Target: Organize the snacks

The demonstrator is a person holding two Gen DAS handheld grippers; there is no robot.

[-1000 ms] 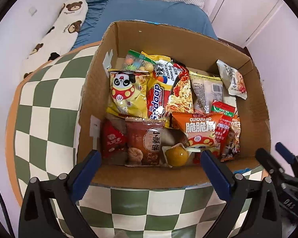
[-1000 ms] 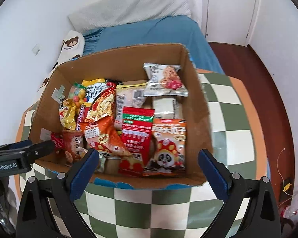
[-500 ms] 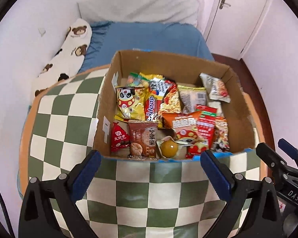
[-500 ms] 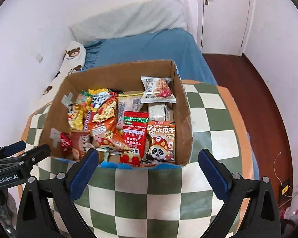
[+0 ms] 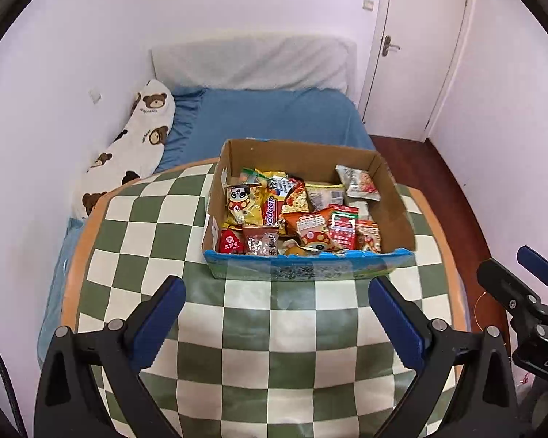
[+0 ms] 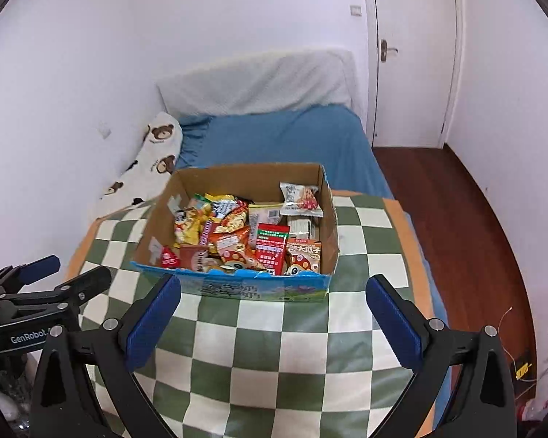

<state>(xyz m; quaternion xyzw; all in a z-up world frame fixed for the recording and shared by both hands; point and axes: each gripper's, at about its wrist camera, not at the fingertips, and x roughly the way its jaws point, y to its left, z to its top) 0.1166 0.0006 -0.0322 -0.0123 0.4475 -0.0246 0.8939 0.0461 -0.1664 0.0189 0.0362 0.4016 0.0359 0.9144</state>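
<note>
Both grippers pulled back from the snack box since the earlier frames; box now farther off, whole table edge in view.

Item: cardboard box [image 5: 396, 202], open-topped, on checkered table [image 5: 157, 241], packed with snack packets [image 5: 312, 224]. Long axis runs left-right across both views; blue printed wall faces the grippers. Left gripper [image 5: 276, 314] and right gripper [image 6: 272, 312]: jaws wide apart, empty, near edge of table, well short of box. Step judged: packing apparently finished, retreat or pause. Next move, if any, calls for reaching forward over the near wall to straighten a leaning packet.
</note>
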